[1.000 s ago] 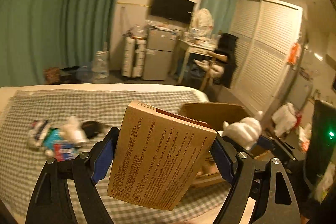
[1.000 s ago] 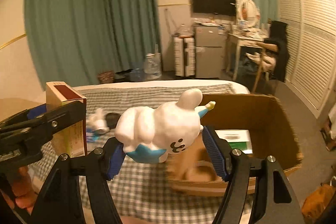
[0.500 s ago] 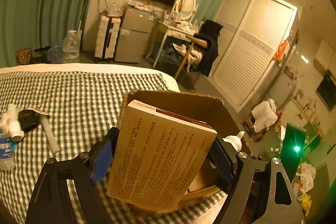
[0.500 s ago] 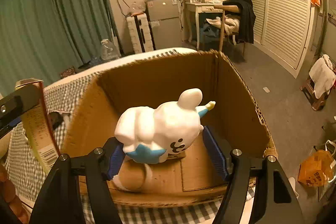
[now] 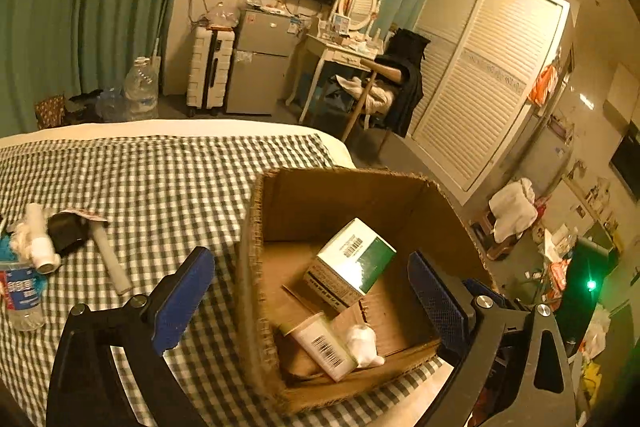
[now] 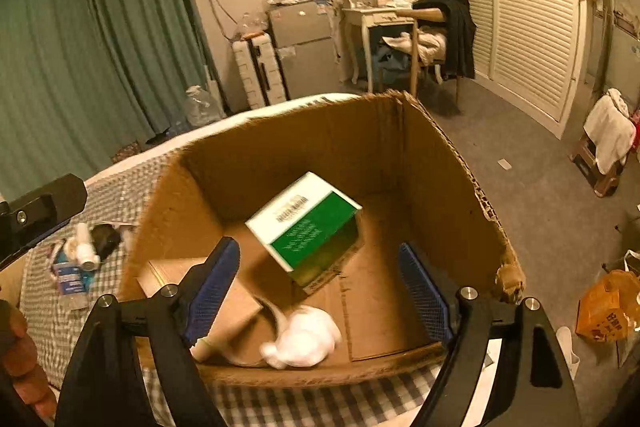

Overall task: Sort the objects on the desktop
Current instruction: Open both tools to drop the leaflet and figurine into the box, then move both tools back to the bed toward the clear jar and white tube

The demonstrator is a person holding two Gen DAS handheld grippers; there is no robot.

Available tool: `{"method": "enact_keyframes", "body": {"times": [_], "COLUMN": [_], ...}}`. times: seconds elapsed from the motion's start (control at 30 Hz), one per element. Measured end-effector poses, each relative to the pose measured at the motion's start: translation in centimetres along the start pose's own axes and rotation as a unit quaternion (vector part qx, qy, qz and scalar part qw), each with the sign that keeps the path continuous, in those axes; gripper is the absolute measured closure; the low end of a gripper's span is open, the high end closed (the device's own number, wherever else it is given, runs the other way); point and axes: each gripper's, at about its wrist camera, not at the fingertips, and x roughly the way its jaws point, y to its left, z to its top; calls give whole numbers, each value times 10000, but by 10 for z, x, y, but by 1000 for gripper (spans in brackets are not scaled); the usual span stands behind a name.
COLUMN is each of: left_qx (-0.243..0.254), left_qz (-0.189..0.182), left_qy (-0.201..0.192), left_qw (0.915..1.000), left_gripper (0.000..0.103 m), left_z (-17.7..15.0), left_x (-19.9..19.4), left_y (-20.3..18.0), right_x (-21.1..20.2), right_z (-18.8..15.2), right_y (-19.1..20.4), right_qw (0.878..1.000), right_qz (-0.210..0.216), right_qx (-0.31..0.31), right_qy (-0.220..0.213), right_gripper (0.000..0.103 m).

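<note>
Both loads had left the fingers since the earlier frames: the tan printed carton no longer sat in the left gripper (image 5: 308, 291), nor the white toy in the right gripper (image 6: 320, 279). Each pair of jaws had just been opening and stood wide apart with nothing between them, both hanging over the cardboard box (image 6: 460, 163), presumably so the things would drop straight in.

Nearest, on the box floor, the white toy (image 6: 304, 339) lay blurred against the near wall, probably still settling. Beside it lay the tan carton (image 6: 224, 303), flat, and in the left view a pale bottle with a barcode (image 5: 320, 347). Behind them one green-and-white box (image 6: 308, 223) leaned tilted on an edge. That made four things in the box, as far as I could count.

Farther left, on the checked bed cover (image 5: 160, 187), the unsorted heap waited: one water bottle (image 5: 20, 291), one black object (image 5: 66, 233), and two or three white tubes (image 5: 110, 261), hard to separate. Judging by that, sorting was well under way but unfinished.
</note>
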Motion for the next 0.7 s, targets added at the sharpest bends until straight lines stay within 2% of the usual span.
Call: {"method": "enact_keyframes", "body": {"times": [0.17, 0.27, 0.37, 0.47, 0.6, 0.7], "left_qx": [-67, -148, -164, -190, -239, -305], "left_qz": [573, 946, 1445, 2046, 2371, 2475], "left_qy": [25, -49, -134, -322, -423, -456], "left_qw": [9983, 9954, 9893, 9781, 9703, 9673], "left_gripper": [0, 0, 0, 0, 0, 0], "left_z": [12, 20, 25, 25, 8, -14], "left_x": [-40, -74, -110, -145, -169, -174], "left_y": [42, 75, 110, 151, 198, 228], "right_x": [-29, -49, -69, -82, -79, -64], "right_z": [8, 19, 26, 26, 11, -8], "right_y": [43, 84, 124, 163, 216, 252], "right_qw": [9987, 9957, 9907, 9843, 9756, 9678], "right_qz": [306, 562, 839, 1232, 1517, 1735], "right_qx": [-382, -681, -982, -1164, -1525, -1794], "right_qy": [-165, -268, -432, -487, -435, -322], "right_gripper": [21, 21, 15, 14, 13, 12]}}
